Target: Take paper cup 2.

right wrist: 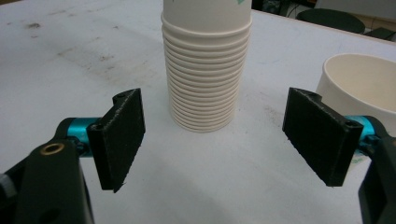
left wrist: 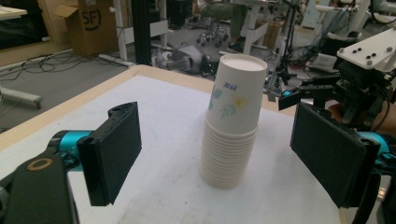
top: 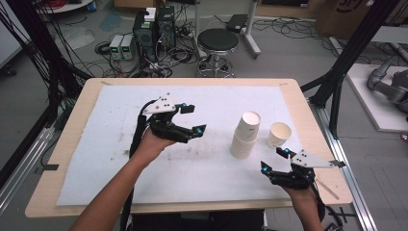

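A tall stack of white paper cups (top: 245, 134) stands upside down on the white mat, right of centre. Beside it, to the right, a single paper cup (top: 279, 134) stands mouth up. My left gripper (top: 193, 119) hovers open to the left of the stack, its jaws pointing toward it; in the left gripper view the cup stack (left wrist: 232, 121) rises between and beyond the wide-set jaws. My right gripper (top: 274, 160) sits open near the table's front right, just short of the stack. In the right gripper view the stack (right wrist: 205, 70) stands ahead between the jaws, with the single cup (right wrist: 362, 86) at the right.
The white mat (top: 144, 163) covers most of the wooden table (top: 72, 139). A thin wooden stick (top: 327, 188) lies near the front right corner. Beyond the far edge stand a black stool (top: 217, 48), computer boxes and many cables.
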